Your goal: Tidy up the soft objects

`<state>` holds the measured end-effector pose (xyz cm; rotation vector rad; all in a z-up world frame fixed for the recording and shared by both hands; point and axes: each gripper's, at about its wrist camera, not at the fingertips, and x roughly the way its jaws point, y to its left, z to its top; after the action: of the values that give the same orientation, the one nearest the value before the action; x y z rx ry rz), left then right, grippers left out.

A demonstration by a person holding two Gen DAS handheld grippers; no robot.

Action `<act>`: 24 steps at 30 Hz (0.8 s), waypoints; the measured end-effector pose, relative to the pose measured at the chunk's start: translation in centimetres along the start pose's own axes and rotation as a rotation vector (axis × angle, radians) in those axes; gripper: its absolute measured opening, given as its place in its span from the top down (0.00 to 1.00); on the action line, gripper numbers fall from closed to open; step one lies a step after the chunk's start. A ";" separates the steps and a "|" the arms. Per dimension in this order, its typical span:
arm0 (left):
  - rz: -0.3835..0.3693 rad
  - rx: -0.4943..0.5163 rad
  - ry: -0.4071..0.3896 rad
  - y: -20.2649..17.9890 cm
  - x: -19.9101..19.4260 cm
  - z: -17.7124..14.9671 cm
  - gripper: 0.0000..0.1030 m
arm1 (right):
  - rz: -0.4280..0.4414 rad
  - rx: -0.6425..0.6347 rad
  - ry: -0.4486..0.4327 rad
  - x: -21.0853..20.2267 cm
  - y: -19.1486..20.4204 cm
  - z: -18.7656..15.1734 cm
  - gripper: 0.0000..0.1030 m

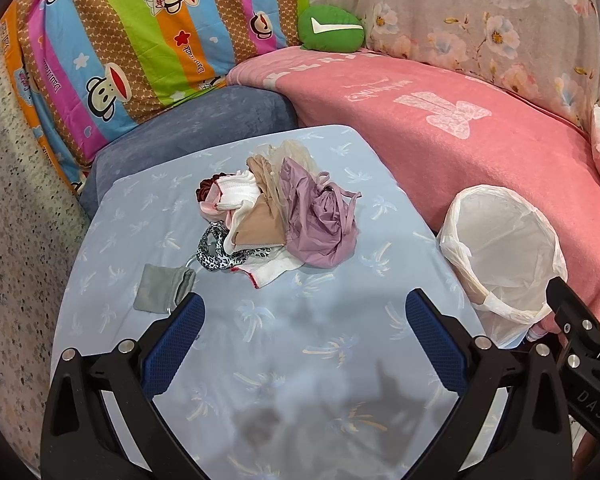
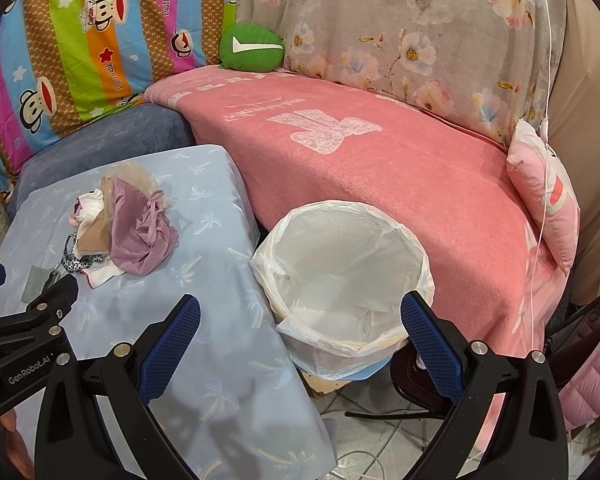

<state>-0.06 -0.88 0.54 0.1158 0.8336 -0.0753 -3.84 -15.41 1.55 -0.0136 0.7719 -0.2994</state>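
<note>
Fingers of the left gripper (image 1: 302, 320) and right gripper (image 2: 300, 322) are standing spread, holding nothing. Heaped garments (image 1: 276, 216) are lying at twelve o'clock on the blue table (image 1: 300, 360); the lined bin (image 2: 340, 272) is waiting at three o'clock. Picking one top piece, probably the mauve garment (image 1: 320, 220), is advisable.

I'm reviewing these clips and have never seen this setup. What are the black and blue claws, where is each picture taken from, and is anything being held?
Each claw is a hand-held two-finger gripper carrying its own fisheye camera. One picture looks along the left gripper, the other along the right gripper. Both stand open and hold nothing. On the blue palm-print cover lie a pile of small garments and a separate grey cloth. Beside the surface stands a bin lined with a white bag, which looks empty.
</note>
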 end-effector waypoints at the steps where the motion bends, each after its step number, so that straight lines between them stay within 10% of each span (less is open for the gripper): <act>1: 0.000 0.000 0.000 0.0 0.0 0.0 0.07 | 0.000 0.001 -0.001 0.0 0.0 0.0 0.06; 24: -0.002 0.001 -0.019 -0.2 -0.7 0.5 0.07 | -0.009 0.014 -0.010 -0.5 -0.3 0.3 0.06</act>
<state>-0.17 -1.10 1.34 0.1146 0.8143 -0.0785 -4.07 -15.63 2.20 -0.0058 0.7597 -0.3128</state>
